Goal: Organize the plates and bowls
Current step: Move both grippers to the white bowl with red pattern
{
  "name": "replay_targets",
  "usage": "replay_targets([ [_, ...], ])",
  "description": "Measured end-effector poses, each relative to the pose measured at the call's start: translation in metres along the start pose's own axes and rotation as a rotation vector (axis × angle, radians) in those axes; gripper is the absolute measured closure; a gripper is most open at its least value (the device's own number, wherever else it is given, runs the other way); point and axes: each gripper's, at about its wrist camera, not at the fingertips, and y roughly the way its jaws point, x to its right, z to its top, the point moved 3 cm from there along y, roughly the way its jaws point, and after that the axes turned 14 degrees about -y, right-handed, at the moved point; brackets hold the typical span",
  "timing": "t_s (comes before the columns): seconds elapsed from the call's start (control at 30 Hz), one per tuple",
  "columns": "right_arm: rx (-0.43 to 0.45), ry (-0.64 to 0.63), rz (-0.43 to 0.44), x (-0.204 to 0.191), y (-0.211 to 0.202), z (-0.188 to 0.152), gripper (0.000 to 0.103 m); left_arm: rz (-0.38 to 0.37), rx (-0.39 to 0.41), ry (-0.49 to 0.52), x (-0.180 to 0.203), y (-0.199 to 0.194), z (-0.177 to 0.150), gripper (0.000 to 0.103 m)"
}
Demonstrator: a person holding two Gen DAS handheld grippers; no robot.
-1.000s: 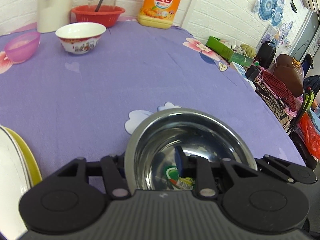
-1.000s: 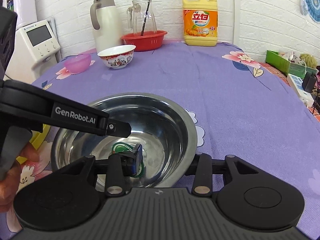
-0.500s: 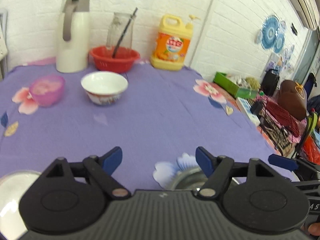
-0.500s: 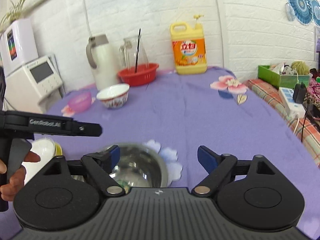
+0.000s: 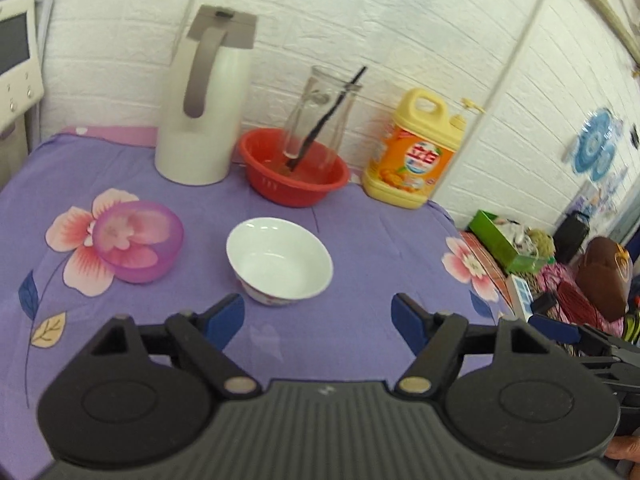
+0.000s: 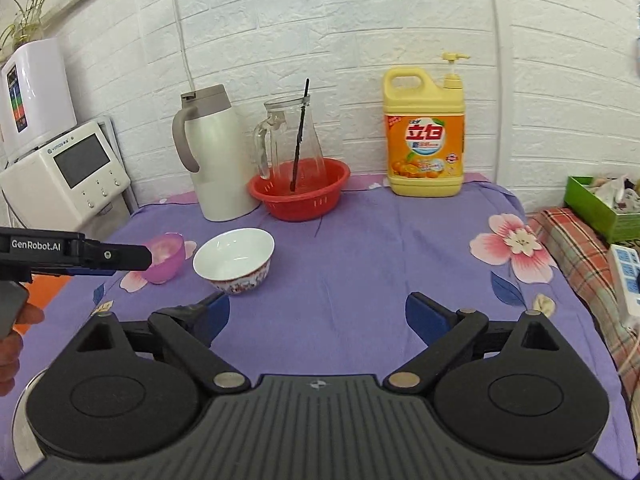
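Above the purple floral tablecloth (image 5: 360, 240), both grippers are hovering with nothing between their fingers. Left gripper (image 5: 318, 316): jaws are standing wide apart, blue pads facing each other over bare cloth. Right gripper (image 6: 318, 314): jaws are likewise standing spread and holding nothing.

The white bowl (image 5: 279, 260) with the red-patterned outside is sitting upright on the cloth, just ahead of the left gripper's left finger and apart from it. In the right wrist view the same white bowl (image 6: 234, 260) is lying ahead and to the left of the right gripper. The pink translucent bowl (image 5: 138, 240) is resting just beside the white bowl, on its left, over a printed flower; whether the two rims are touching cannot be determined from either view.

Along the brick wall at the far edge of the table, the following items are standing in a row:
- a white thermos jug (image 6: 218, 152) with a grey handle;
- a red basket (image 6: 298, 190) holding a glass pitcher (image 6: 290, 140) with a dark stirrer inside;
- a yellow detergent bottle (image 6: 424, 136).

At the lower left corner of the right wrist view, a curved metallic rim (image 6: 28, 392) is showing, possibly a steel bowl.
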Motion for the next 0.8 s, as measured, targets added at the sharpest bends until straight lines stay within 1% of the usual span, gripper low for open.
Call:
replay_targets([
  [0.07,-0.022,-0.013,0.008,0.001,0.023,0.009,0.000,0.036,-0.002,-0.047,-0.011,0.021,0.010,0.029],
  [0.13,-0.051,-0.032,0.028,0.000,0.050,0.016,0.000,0.083,-0.010,-0.070,-0.018,0.045,0.017,0.029],
  [0.23,-0.099,-0.048,0.059,-0.003,0.092,0.022,0.000,0.114,-0.042,-0.115,-0.029,0.080,0.027,0.029],
  [0.3,-0.130,-0.072,0.069,-0.008,0.115,0.024,0.000,0.131,-0.041,-0.125,-0.035,0.097,0.032,0.029],
  [0.37,-0.154,-0.103,0.080,-0.014,0.137,0.026,0.000,0.173,-0.045,-0.126,-0.039,0.113,0.038,0.029],
  [0.63,-0.247,-0.213,0.122,-0.040,0.203,0.030,0.000,0.245,-0.074,-0.106,-0.049,0.151,0.048,0.029],
  [0.8,-0.269,-0.208,0.148,-0.045,0.222,0.027,0.000,0.248,-0.088,-0.099,-0.049,0.161,0.045,0.030],
])
